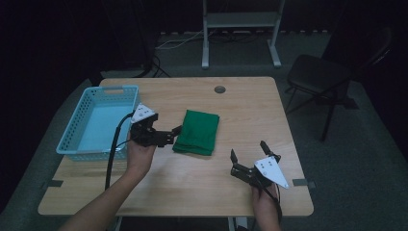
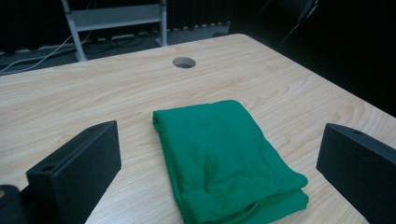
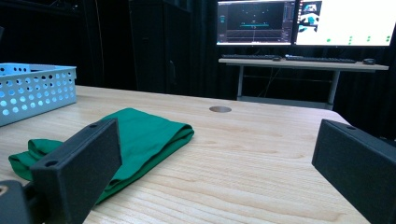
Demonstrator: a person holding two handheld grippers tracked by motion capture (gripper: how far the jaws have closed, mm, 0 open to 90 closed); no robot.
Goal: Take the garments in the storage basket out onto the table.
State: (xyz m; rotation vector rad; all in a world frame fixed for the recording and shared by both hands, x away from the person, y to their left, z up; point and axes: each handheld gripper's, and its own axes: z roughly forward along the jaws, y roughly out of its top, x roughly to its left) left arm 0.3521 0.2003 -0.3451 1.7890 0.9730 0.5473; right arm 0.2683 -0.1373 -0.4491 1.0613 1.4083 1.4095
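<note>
A folded green cloth [image 1: 197,132] lies flat near the middle of the wooden table [image 1: 202,192]. My left gripper [image 1: 173,136] is open at the cloth's left edge, its jaws pointing right at it. In the left gripper view the cloth [image 2: 224,158] lies between and just beyond the wide-apart jaws, with nothing gripped. My right gripper [image 1: 248,150] stands open near the front right of the table, apart from the cloth and holding nothing. In the right gripper view the cloth [image 3: 140,135] lies ahead to the left, partly behind the left jaw.
A light blue perforated basket [image 1: 72,125] sits at the table's left side, seemingly with nothing in it. A cable hole [image 1: 220,89] is near the far edge. A black chair [image 1: 317,72] stands off to the right. Monitors [image 3: 303,21] on a desk are beyond the table.
</note>
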